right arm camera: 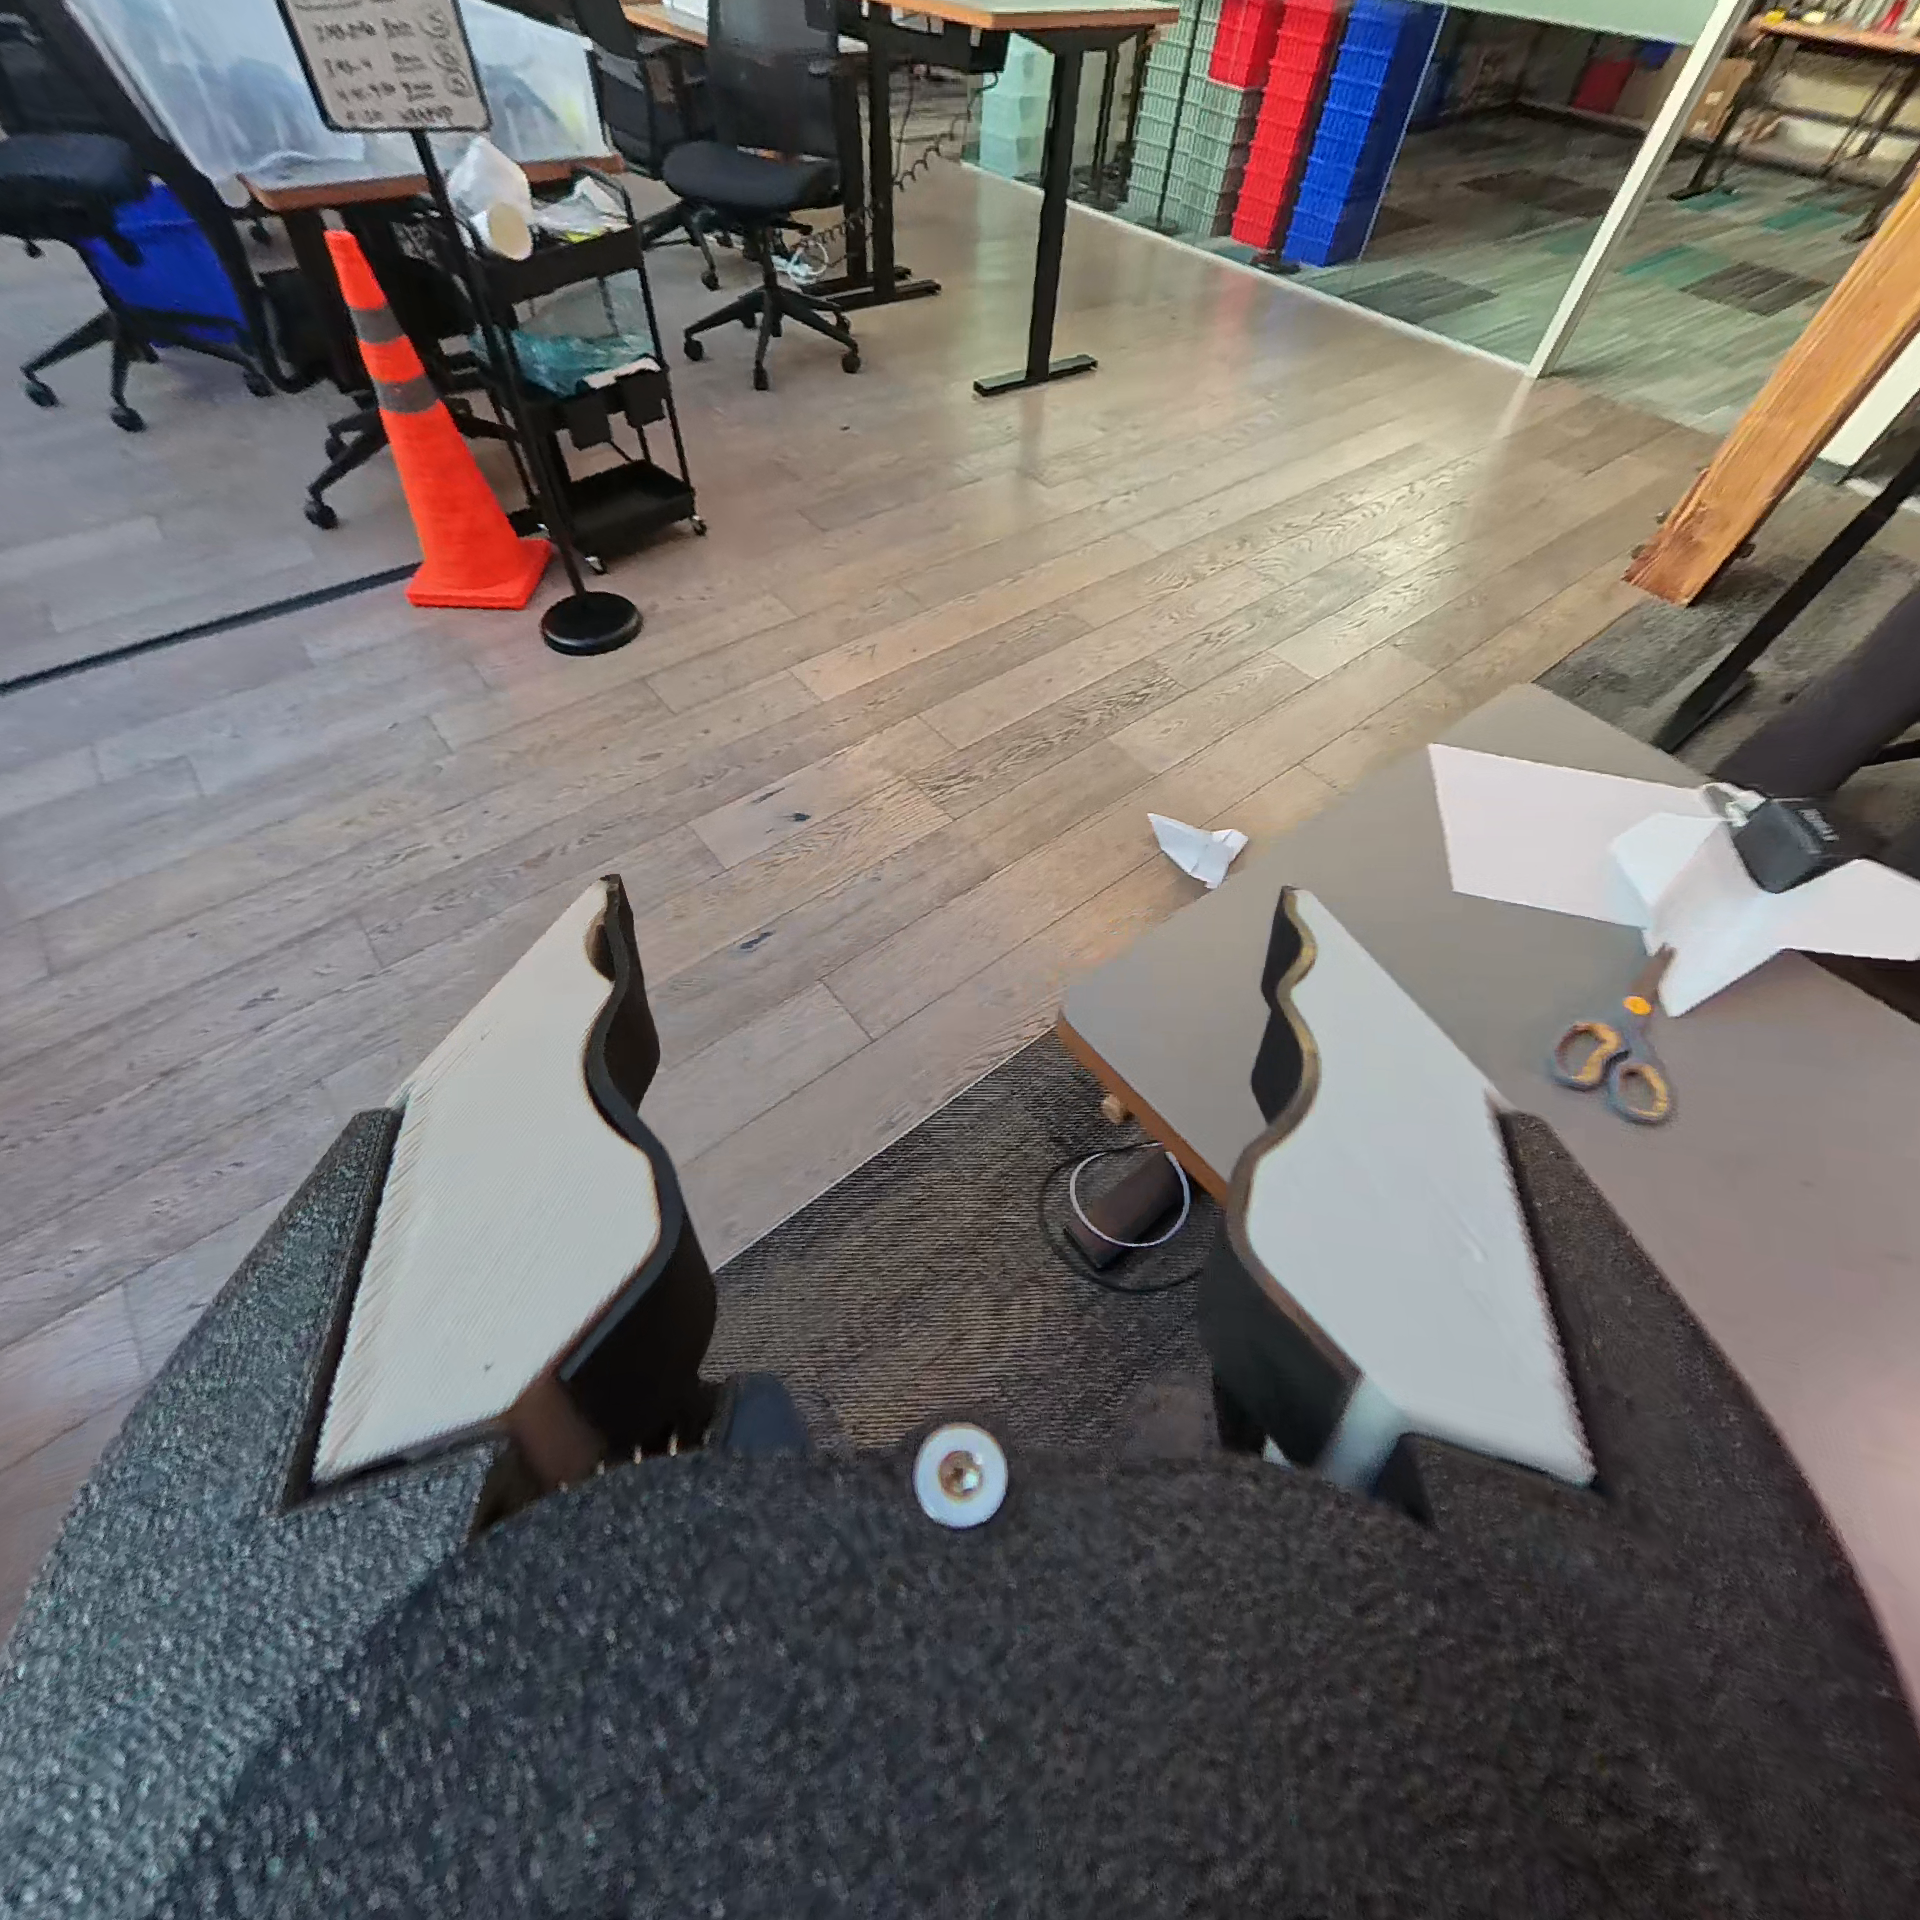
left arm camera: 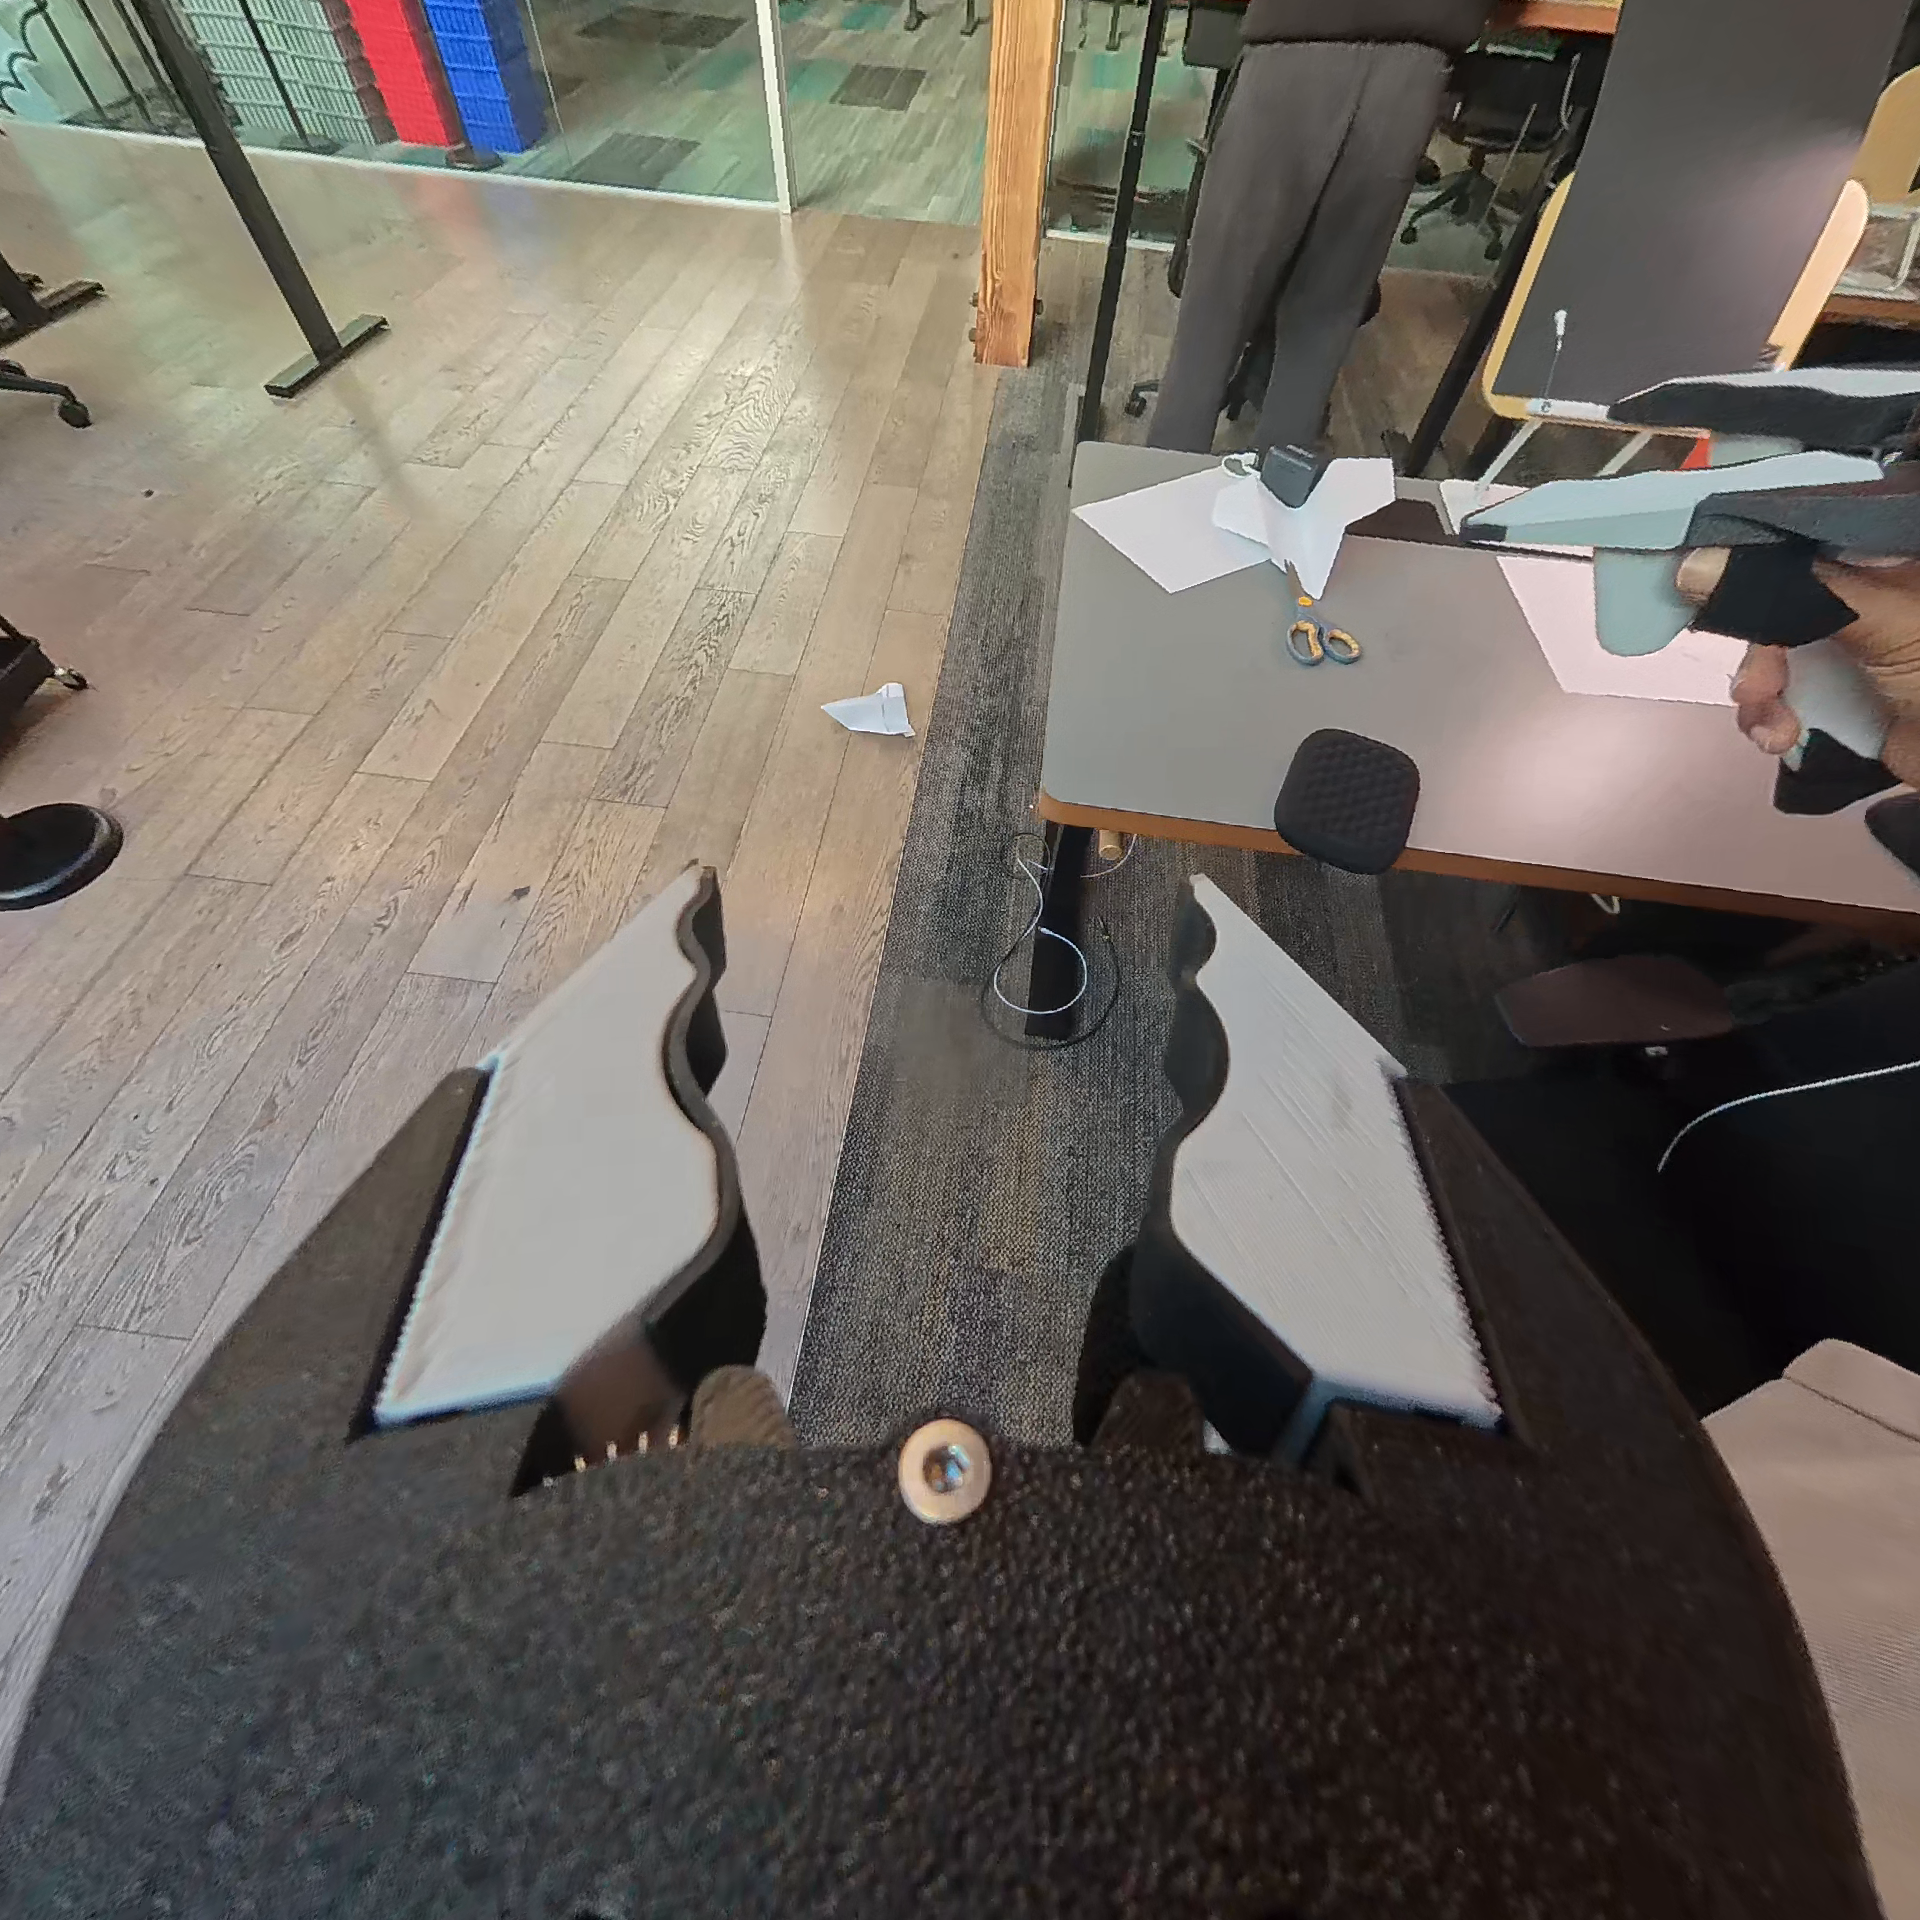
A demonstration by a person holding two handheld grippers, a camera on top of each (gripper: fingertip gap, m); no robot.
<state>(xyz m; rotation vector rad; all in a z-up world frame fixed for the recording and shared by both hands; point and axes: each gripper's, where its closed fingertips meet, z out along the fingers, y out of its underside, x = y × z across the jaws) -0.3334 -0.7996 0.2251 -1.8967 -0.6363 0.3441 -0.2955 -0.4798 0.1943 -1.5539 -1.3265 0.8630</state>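
While both grippers hung in the air with nothing between their fingers, the left gripper [left arm camera: 951,894] was spread wide above the carpet [left arm camera: 966,1143] by the desk [left arm camera: 1174,707], and the right gripper [right arm camera: 951,899] gaped over the desk's corner. Farther off, scissors [right arm camera: 1616,1060] lay on the desk beside folded paper [right arm camera: 1704,914]. Beyond, a paper plane [right arm camera: 1200,847] sat on the floor [right arm camera: 831,727].

Bright, even daylight fills both wide-angle views, leaving pale glare streaks on the wooden floor [right arm camera: 935,644] and soft shadows under the surface [left arm camera: 1195,727]. Straight lines bow toward the edges; the claw bases nearest the cameras are slightly blurred
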